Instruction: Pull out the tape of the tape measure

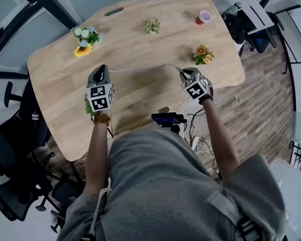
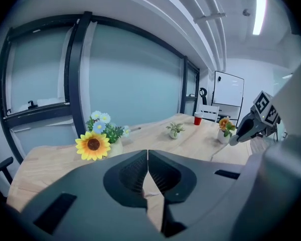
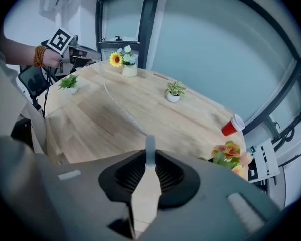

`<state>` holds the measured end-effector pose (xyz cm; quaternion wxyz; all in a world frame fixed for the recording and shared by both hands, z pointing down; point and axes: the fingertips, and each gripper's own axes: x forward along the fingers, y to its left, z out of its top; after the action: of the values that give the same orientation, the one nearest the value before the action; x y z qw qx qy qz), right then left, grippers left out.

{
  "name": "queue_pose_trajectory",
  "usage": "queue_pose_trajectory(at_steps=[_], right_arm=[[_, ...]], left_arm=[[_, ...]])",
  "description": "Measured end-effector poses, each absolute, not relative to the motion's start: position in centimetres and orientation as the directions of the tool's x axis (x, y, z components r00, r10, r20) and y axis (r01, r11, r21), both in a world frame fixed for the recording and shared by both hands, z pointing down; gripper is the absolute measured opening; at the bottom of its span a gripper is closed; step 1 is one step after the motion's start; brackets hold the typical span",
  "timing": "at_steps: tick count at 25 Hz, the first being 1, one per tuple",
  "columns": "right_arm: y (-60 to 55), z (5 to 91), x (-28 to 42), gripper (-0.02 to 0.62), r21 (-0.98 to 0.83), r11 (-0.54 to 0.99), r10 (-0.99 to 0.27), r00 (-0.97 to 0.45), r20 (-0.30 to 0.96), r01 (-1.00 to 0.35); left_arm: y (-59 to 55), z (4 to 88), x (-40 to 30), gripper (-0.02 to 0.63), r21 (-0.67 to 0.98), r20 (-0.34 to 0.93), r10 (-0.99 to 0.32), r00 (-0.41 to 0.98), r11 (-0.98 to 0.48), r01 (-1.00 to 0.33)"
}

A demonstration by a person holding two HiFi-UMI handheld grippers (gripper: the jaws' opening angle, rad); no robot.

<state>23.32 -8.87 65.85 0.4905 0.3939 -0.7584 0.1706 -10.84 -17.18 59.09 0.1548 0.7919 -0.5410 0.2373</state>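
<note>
- Left gripper (image 1: 104, 67): over the near left part of the table (image 1: 140, 39). In its own view I see the jaws pressed fully together. The tape's end runs right up to their tips, so I count it as pinched there, though it is too thin to pick out between the pads.
- Right gripper (image 1: 183, 74): over the near right part of the table, pointing steeply down. Its jaws are clenched on a narrow grey piece (image 3: 149, 143) standing upright between them, which I take for the tape measure's body seen edge-on.
- Tape (image 1: 140, 67): a thin pale line drawn out straight from one gripper to the other, over the wood.
- Sunflower pot (image 1: 85, 38): far left of the table, well apart from the tape.
- Small green plant (image 1: 151, 26): far middle.
- Red cup (image 1: 203, 17): far right edge, lying on its side.
- Orange flower pot (image 1: 203, 54): right side, just beyond the right gripper.
- Second green plant (image 3: 69, 83): at the table's near left edge, beside the left gripper.
</note>
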Motion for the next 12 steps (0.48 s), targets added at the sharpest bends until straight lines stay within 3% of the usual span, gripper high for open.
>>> queue_pose_trajectory(at_steps=[12], right_arm=[[-7.9, 71.6, 23.9, 0.067, 0.135, 0.666, -0.360, -0.159, 0.919, -0.733]], left_arm=[[-14.8, 66.6, -10.0, 0.011, -0.051, 0.664, -0.705, 0.249, -0.374, -0.926]])
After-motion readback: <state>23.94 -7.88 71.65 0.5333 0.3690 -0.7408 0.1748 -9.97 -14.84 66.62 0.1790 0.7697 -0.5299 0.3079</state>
